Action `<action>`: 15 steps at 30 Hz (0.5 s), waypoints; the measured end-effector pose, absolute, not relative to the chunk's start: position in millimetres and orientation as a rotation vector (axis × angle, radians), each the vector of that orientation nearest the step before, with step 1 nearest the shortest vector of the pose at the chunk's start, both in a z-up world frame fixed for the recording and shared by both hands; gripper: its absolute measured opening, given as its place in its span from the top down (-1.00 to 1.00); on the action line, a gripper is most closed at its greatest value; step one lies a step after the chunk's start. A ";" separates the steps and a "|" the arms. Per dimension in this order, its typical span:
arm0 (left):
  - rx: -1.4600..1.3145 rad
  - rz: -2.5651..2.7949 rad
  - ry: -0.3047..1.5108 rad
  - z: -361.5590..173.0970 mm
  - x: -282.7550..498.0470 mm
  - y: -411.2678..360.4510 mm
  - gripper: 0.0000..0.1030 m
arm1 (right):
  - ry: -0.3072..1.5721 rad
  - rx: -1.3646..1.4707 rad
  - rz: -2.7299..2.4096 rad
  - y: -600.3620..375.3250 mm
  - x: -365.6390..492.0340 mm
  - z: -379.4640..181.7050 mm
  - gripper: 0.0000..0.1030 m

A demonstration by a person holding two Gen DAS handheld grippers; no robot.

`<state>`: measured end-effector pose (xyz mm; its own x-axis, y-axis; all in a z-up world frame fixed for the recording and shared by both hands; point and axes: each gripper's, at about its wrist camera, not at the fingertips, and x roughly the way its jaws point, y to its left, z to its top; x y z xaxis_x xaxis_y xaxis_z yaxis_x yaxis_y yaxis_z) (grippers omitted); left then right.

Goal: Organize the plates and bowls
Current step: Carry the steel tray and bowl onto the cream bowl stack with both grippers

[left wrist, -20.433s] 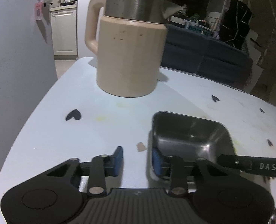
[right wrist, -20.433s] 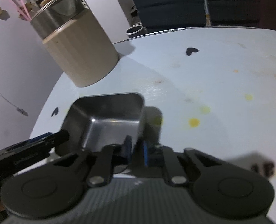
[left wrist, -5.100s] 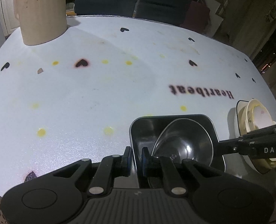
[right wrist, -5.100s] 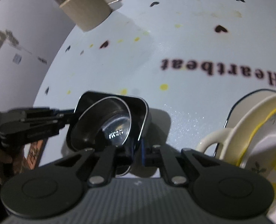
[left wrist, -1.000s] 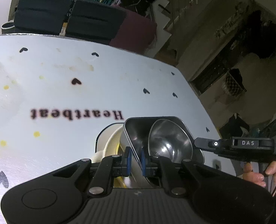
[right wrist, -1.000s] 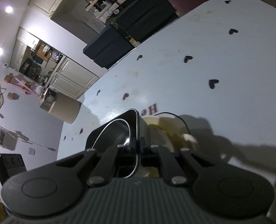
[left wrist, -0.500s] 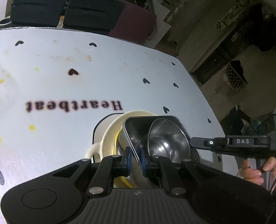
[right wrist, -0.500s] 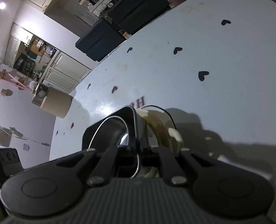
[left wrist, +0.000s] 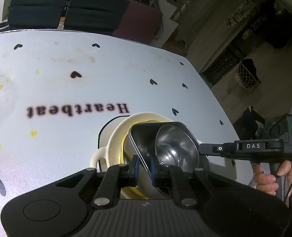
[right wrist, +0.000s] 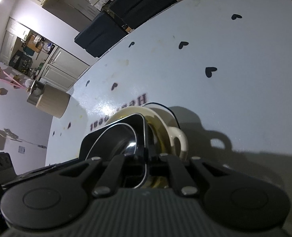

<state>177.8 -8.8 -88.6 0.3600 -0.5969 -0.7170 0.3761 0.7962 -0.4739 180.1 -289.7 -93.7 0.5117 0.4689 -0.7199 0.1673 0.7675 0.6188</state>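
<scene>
The square steel dish (left wrist: 144, 136) is dark and shiny, with rounded corners and a thin bright rim, and a round steel bowl (left wrist: 177, 150) nests tilted inside it, its polished inside catching the light. Both sit in a cream bowl (left wrist: 118, 136) that has a yellow line round its inside and a looped handle on its side, and that bowl rests on a white plate (left wrist: 106, 126) with a dark edge. The stack stands on the white table (left wrist: 66, 90), just beside the printed word "Heartbeat" (left wrist: 77, 109). The left gripper (left wrist: 143, 166) is clamped on the near wall of the steel dish, blue pads either side. The right gripper (right wrist: 146, 169) pinches the opposite rim, its jaws closed tight on the thin metal. A beige jug (right wrist: 49, 102) stands well apart from the stack.
</scene>
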 end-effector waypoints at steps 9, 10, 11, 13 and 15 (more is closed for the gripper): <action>-0.210 -0.630 1.041 -93.7 177.1 -11.6 0.78 | 1.019 0.692 0.208 -286.8 179.3 -89.8 0.89; -0.208 -0.630 1.041 -93.7 176.8 -11.7 0.78 | 1.018 0.701 0.196 -286.6 178.9 -89.6 0.89; -0.206 -0.630 1.040 -93.7 176.5 -11.9 0.77 | 1.017 0.702 0.195 -286.3 178.6 -89.7 0.89; -0.205 -0.632 1.039 -93.8 176.6 -11.6 0.77 | 1.017 0.700 0.195 -285.9 178.6 -89.5 0.89; -0.205 -0.635 1.038 -93.0 176.5 -11.7 0.78 | 1.022 0.696 0.196 -285.2 178.8 -90.2 0.89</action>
<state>176.5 -11.7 -93.0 0.3491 -0.5793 -0.7366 0.3919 0.8042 -0.4468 178.8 -285.2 -90.2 0.5257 0.4599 -0.7157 0.1629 0.7713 0.6153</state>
